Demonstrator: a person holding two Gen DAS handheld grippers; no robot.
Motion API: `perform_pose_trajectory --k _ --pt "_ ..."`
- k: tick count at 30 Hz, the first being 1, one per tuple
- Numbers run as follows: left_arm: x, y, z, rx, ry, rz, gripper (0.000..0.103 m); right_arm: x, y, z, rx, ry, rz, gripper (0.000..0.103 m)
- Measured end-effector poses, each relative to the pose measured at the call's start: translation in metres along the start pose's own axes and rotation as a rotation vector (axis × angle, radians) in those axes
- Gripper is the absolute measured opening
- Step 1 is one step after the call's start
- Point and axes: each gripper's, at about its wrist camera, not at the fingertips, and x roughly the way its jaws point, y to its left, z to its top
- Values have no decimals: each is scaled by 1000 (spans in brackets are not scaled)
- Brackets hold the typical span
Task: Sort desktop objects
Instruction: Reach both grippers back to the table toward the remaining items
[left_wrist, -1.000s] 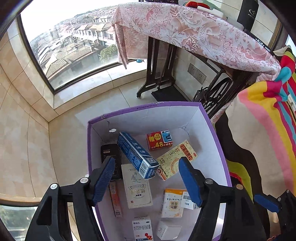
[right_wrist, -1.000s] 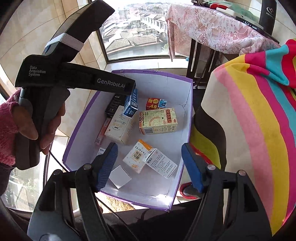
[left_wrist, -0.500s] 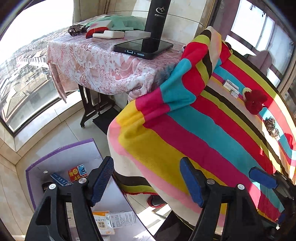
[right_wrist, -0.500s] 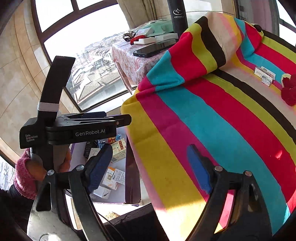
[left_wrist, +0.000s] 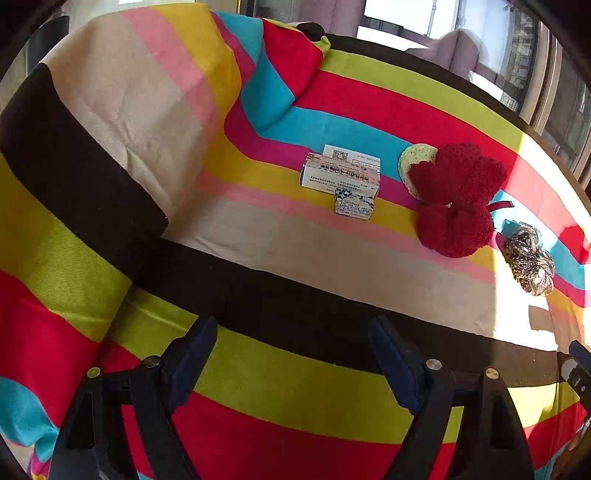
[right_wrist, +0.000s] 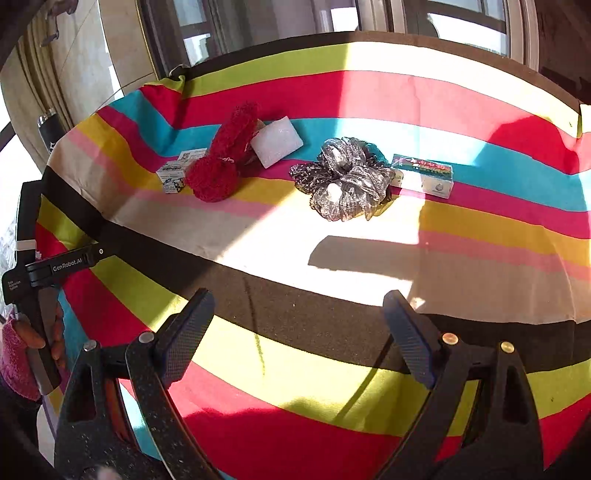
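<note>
On the striped tablecloth (left_wrist: 303, 236) lie two small white medicine boxes (left_wrist: 341, 177), stacked, also in the right wrist view (right_wrist: 175, 175). Beside them is a red fluffy hair tie (left_wrist: 456, 197) (right_wrist: 221, 158), a white sponge pad (right_wrist: 277, 142), a silver-black scrunchie (right_wrist: 345, 182) (left_wrist: 530, 258) and a green box (right_wrist: 423, 173). My left gripper (left_wrist: 291, 354) is open and empty, above the near table edge. My right gripper (right_wrist: 299, 328) is open and empty, near the table's front edge.
The striped cloth (right_wrist: 332, 258) hangs over the table's left and front edges. Windows (right_wrist: 461, 18) stand behind the table. The left gripper's body and the gloved hand (right_wrist: 33, 295) show at the left of the right wrist view.
Both grippers have swung up and right from the purple box of medicine packs on the floor to the tabletop. Both stay open and empty.
</note>
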Motion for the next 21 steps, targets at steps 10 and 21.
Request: perform_pose_trajectory --k 10,21 --pt "57 -46 62 127 0 -21 84 22 -18 10 -7 45 20 93" --pt "55 -38 64 114 -27 -78 35 63 -21 51 2 84 12 97"
